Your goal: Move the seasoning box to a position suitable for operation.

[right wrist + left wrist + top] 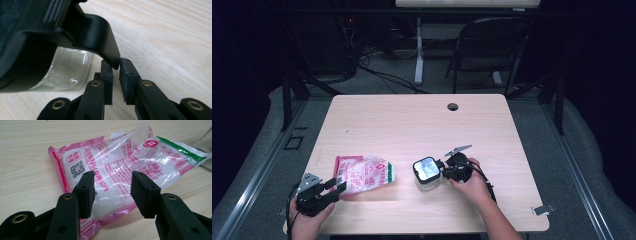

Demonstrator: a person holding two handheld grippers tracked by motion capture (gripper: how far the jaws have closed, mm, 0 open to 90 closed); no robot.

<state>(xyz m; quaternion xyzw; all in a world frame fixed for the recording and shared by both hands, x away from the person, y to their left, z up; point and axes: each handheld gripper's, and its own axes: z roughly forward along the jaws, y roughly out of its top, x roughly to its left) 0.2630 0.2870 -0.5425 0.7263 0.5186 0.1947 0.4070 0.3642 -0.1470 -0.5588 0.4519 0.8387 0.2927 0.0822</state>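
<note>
A clear plastic bag (364, 172) of white grains with pink print lies flat at the table's front left. My left gripper (339, 186) is open just before the bag's near end; in the left gripper view the bag (120, 165) lies behind and under the parted jaws of that gripper (112, 177), with nothing pinched. A clear container with a black lid (427, 172) stands at front centre. My right gripper (444, 170) reaches it from the right. In the right gripper view that gripper (116, 62) is shut on the lid's black side latch (100, 32), above the clear wall (70, 67).
The light wooden table (412, 120) has a cable hole (453, 106) near its far edge. A black folding chair (492, 45) stands beyond it on the floor. A small metal clip (543, 210) sits at the table's front right corner.
</note>
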